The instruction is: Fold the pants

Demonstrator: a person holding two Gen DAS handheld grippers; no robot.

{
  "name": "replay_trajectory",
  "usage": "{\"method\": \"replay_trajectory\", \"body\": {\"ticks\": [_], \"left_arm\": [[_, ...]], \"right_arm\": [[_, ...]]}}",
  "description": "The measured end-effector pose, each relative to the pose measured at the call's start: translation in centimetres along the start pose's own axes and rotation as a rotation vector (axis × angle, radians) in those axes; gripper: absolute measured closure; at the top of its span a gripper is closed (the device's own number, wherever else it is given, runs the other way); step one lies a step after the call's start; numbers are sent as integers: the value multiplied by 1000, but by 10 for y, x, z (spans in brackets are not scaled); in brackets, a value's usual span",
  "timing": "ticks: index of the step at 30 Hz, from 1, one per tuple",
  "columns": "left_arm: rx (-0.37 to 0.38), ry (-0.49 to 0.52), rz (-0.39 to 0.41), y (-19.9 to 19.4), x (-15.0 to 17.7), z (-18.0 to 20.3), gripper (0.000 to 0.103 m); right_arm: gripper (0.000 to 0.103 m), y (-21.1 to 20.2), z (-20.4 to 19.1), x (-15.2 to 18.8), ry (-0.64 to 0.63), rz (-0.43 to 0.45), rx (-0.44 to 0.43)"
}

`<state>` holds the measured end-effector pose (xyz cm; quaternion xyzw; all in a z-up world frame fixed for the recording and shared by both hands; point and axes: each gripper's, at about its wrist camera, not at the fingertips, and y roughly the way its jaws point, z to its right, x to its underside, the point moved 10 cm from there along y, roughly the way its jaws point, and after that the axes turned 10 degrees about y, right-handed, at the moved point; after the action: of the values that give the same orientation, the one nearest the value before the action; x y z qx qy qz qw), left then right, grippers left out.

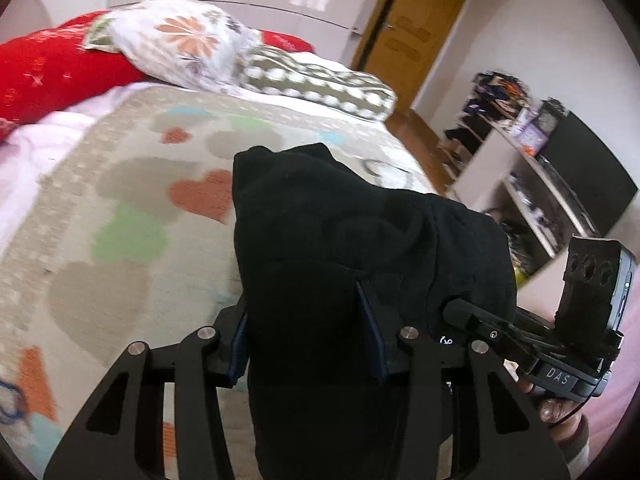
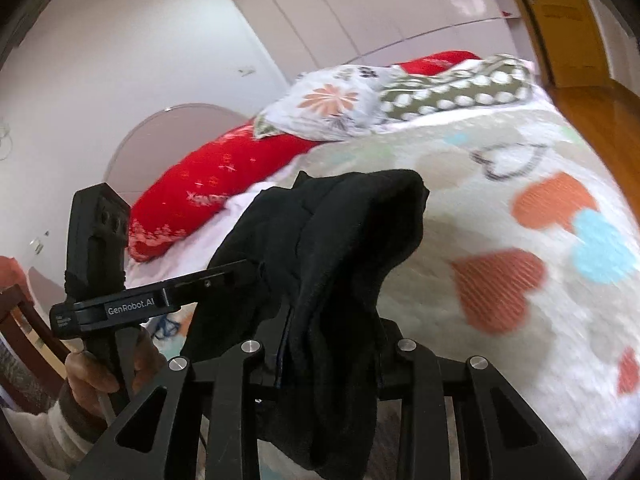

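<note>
Black soft cloth pants hang bunched up in the air above a fuzzy cream blanket with orange, green and blue hearts, which covers the bed. The pants are all one dark colour, thick and floppy, with folds and lumps, and no legs can be told apart. The black left gripper has its two fingers around a wide bunch of the cloth, and the pants spill down between them and cover the middle. The black right gripper pinches another bunch, and the cloth flops over its top and hangs down between its arms. From the right wrist view, the left gripper also pokes into the side of the pants. Both grippers sit close together with the pants between them. Far back on the bed lie a red pillow with white marks, a white pillow with orange flowers and a brown pillow with white dots.
</note>
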<state>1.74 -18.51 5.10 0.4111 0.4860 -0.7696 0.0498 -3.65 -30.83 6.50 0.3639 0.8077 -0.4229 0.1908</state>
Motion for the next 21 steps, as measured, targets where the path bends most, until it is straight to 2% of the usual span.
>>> {"method": "replay_trajectory", "body": {"ticks": [3, 6, 11, 12, 13, 15, 18, 21], "left_arm": [[-51, -26, -17, 1, 1, -31, 58], [-65, -55, -40, 11, 7, -48, 58], [-85, -115, -111, 50, 29, -76, 58], [-94, -123, -123, 56, 33, -81, 53], [-89, -142, -137, 64, 37, -87, 37], [-92, -177, -132, 64, 37, -94, 18], [-111, -200, -136, 58, 35, -105, 18], [-143, -190, -97, 48, 25, -109, 18]], "right_arm": [[73, 28, -12, -7, -8, -21, -22], [73, 55, -15, -9, -12, -55, -25], [73, 96, 3, -1, 2, -118, 60], [72, 104, 13, 3, 20, -138, 88], [71, 111, 27, 7, 49, -159, 126], [63, 113, 45, 9, 118, -167, 147], [58, 95, 54, 1, 166, -121, 149], [57, 72, 43, -15, 93, -42, 196]]}}
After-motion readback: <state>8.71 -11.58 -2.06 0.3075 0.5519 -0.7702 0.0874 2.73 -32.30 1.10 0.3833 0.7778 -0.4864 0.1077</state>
